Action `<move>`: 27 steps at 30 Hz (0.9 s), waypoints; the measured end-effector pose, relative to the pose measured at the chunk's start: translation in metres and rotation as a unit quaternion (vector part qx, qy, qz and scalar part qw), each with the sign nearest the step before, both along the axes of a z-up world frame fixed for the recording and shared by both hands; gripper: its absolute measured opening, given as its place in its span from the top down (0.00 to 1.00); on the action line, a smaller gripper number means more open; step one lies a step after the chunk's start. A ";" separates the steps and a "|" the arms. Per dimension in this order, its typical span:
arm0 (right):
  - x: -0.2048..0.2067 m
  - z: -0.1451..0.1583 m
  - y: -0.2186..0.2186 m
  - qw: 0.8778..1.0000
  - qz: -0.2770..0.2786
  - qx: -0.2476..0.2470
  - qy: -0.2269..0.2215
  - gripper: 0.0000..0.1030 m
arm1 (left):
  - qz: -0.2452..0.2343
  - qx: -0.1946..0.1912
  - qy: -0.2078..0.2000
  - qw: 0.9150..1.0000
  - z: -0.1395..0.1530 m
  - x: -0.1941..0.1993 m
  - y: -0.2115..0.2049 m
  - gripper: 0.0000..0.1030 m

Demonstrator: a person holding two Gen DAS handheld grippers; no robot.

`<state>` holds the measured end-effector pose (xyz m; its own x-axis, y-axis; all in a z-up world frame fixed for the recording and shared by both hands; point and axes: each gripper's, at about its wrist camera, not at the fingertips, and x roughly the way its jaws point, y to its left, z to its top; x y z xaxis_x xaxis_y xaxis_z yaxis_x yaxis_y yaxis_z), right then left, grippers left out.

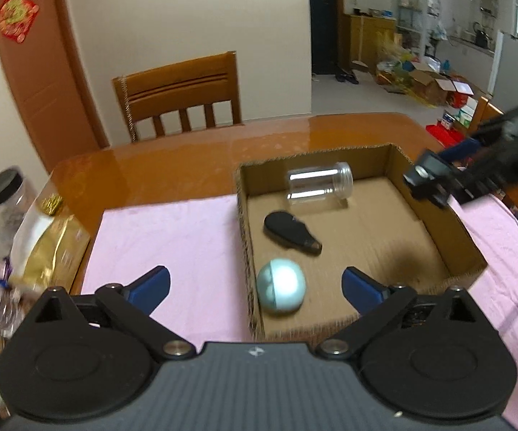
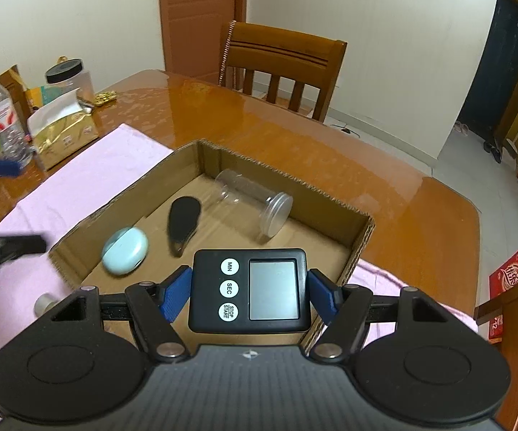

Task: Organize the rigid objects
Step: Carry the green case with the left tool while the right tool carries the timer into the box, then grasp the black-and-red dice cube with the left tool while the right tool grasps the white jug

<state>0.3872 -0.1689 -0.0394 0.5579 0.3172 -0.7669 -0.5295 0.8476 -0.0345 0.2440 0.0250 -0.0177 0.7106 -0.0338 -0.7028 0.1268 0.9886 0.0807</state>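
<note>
A cardboard box (image 1: pixel 449 237) (image 2: pixel 295 190) sits on a pink cloth. Inside lie a clear jar (image 1: pixel 319 186) (image 2: pixel 250 204) on its side, a black case (image 1: pixel 289 231) (image 2: pixel 183 221) and a pale teal rounded case (image 1: pixel 280 290) (image 2: pixel 125 250). My left gripper (image 1: pixel 255 285) is open and empty above the box's near left corner. My right gripper (image 2: pixel 250 292) is shut on a black digital timer (image 2: pixel 250 290) and holds it over the box's near right edge. It also shows in the left wrist view (image 1: pixel 435 183), above the box's right wall.
The pink cloth (image 1: pixel 169 244) (image 2: pixel 79 183) covers the near part of a glossy wooden table (image 2: pixel 384 186). At the left stand a gold tissue box (image 2: pixel 63 133), a black-lidded jar (image 2: pixel 68 79) and a water bottle (image 2: pixel 2 118). A small white cap (image 2: pixel 45 303) lies on the cloth. A wooden chair (image 2: pixel 280 68) stands behind the table.
</note>
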 end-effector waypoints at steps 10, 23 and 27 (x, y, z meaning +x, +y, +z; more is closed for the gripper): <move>0.004 0.009 0.012 0.999 -0.001 0.000 -0.050 0.00 | 0.032 -0.008 0.027 0.999 -0.015 -0.043 0.013 0.02; -0.061 0.007 0.000 0.999 -0.009 0.023 -0.030 0.00 | 0.040 -0.023 0.039 0.998 -0.025 -0.077 0.016 0.02; -0.090 -0.006 -0.001 0.999 -0.009 0.028 -0.015 0.00 | 0.049 -0.019 0.036 0.998 -0.030 -0.087 0.018 0.02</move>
<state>0.2976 -0.1698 -0.0454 0.5860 0.3487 -0.7314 -0.5132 0.8582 -0.0021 0.1567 0.0429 -0.0473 0.6589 0.0051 -0.7522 0.0339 0.9988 0.0365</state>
